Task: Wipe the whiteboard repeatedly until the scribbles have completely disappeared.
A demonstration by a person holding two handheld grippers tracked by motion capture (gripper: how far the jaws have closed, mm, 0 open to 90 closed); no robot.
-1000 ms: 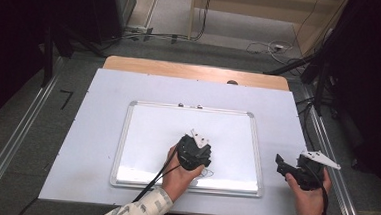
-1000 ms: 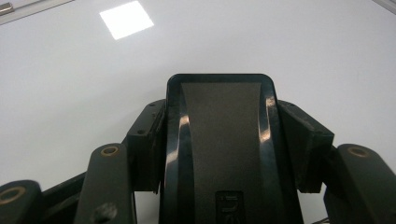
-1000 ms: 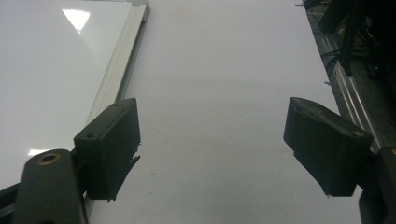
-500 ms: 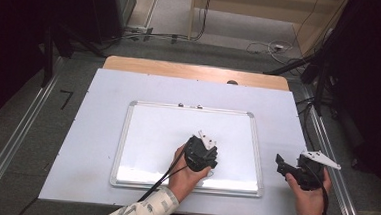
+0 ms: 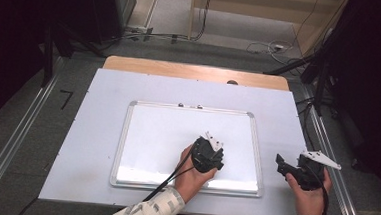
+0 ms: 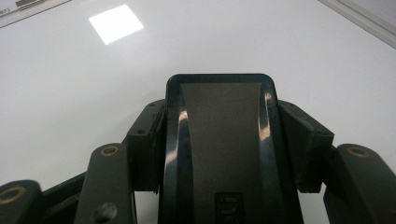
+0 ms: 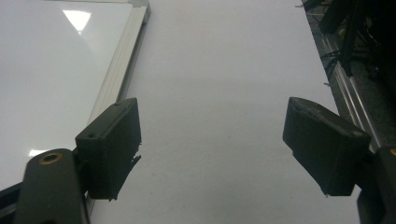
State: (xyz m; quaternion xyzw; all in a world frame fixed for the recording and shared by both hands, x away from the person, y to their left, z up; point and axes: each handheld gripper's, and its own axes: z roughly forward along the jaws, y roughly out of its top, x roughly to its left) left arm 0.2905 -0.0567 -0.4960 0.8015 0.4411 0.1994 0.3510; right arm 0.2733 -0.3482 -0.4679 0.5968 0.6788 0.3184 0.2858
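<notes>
A white whiteboard (image 5: pixel 166 136) with a silver frame lies flat on the white table cover. My left gripper (image 5: pixel 208 154) rests low over the board's near right part, shut on a black board eraser (image 6: pixel 219 140) held between its jaws. The eraser's glossy black body with a grey face points forward over the bare board surface (image 6: pixel 93 84). My right gripper (image 5: pixel 287 169) sits off the board near the table's right front corner. In the right gripper view it (image 7: pixel 215 144) stands open, jaws wide apart, nothing between them, with the board's frame (image 7: pixel 116 70) to its left.
The white table cover (image 5: pixel 103 107) surrounds the board, with a wooden strip (image 5: pixel 196 70) at the far edge. Two small clips (image 5: pixel 188 106) sit on the board's far frame. Metal rails (image 5: pixel 333 161) and cables run along the floor at right; dark stands stand at left.
My left gripper has slid to the right across the board with the eraser in it. The right gripper has stayed put.
</notes>
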